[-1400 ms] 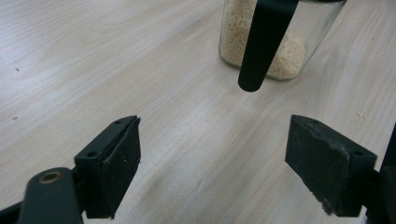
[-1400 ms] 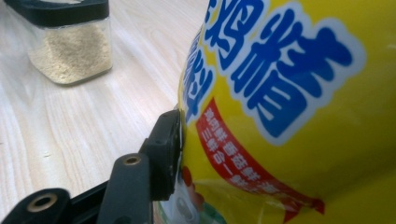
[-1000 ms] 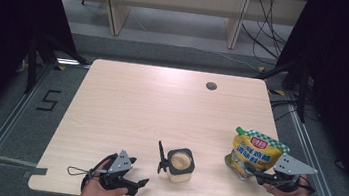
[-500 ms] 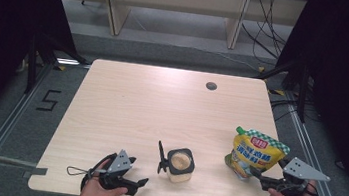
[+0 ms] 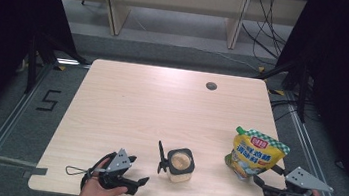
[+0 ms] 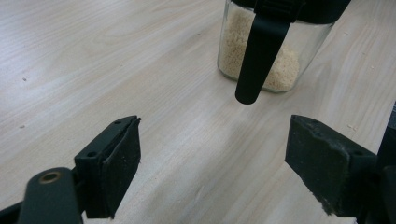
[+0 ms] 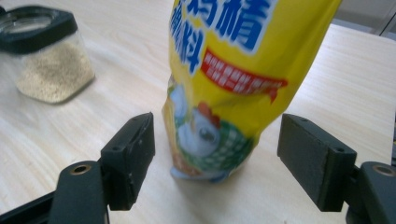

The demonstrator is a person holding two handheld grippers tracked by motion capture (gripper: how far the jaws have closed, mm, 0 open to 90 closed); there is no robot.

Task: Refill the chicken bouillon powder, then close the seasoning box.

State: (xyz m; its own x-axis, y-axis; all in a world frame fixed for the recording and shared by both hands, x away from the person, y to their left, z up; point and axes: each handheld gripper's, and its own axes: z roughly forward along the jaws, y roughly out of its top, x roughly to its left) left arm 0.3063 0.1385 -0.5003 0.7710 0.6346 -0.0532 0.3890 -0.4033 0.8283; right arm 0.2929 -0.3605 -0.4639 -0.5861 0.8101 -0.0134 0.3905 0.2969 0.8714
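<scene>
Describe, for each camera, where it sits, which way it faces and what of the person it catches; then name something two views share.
High view: above the person's side, looking forward and down on the table; both hands and grippers enter at the bottom.
Left gripper view: on the left gripper, facing the jar; its open jaws show.
Right gripper view: on the right gripper, facing the pouch; its open jaws show.
Shared: the jar appears in all three.

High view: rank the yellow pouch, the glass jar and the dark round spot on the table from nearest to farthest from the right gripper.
From the right gripper:
1. Yellow pouch, standing just ahead of its open jaws near the table's right edge.
2. Glass jar, to its left at the front middle.
3. Dark round spot, near the table's far edge.
</scene>
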